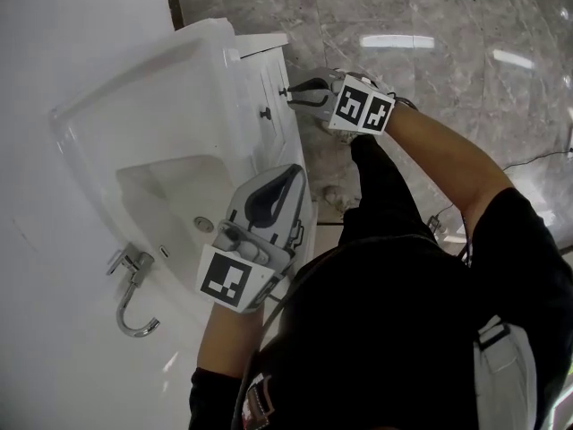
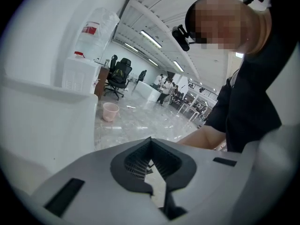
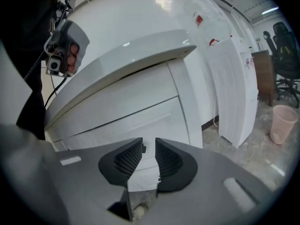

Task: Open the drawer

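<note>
A white vanity cabinet (image 1: 269,70) stands under a sink, its drawer front (image 3: 126,104) shut. Two small dark knobs (image 1: 266,113) sit on that front. My right gripper (image 1: 292,94) points at the front, its tips right by the farther knob (image 1: 283,90). In the right gripper view its jaws (image 3: 148,146) stand a narrow gap apart, and the dark knob (image 3: 143,148) shows at the tip of the left jaw with no pad pressing on it. My left gripper (image 1: 297,170) hovers over the sink's near rim, its tips meeting (image 2: 150,140) with nothing held.
The sink basin (image 1: 170,195) and a chrome faucet (image 1: 134,285) lie to the left. A marble floor (image 1: 430,52) stretches to the right. A white water dispenser (image 3: 234,78) and a pink bin (image 3: 283,121) stand beyond the cabinet.
</note>
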